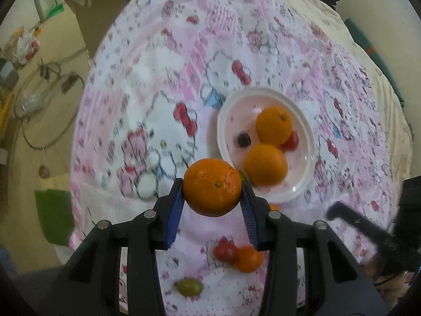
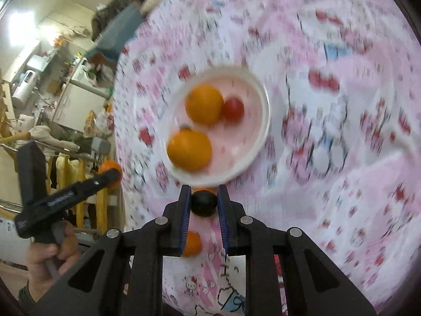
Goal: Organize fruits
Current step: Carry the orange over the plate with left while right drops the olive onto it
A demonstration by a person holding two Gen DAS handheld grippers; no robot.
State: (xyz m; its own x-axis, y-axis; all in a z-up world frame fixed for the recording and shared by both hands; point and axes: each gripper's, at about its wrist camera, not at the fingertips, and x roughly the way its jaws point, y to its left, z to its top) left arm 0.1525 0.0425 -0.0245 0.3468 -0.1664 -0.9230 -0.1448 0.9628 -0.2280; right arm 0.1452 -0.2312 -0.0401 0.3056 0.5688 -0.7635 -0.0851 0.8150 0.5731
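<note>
Orange [image 1: 212, 186]: firm, round, waxy, held at its widest by left claw [image 1: 213, 197] | dark grape [image 2: 203, 202]: soft, bruisable, pinched in right claw [image 2: 203, 203] | bowl [image 1: 223, 131] far right.

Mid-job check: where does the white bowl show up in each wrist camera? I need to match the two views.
Left wrist: the white bowl sits right of centre, just beyond the left gripper and its held orange.
Right wrist: the bowl sits left of centre, straight ahead of the right gripper, which is closed on a dark grape.
Shared landmark: the red cherry tomato beside the far orange in the bowl.
</note>
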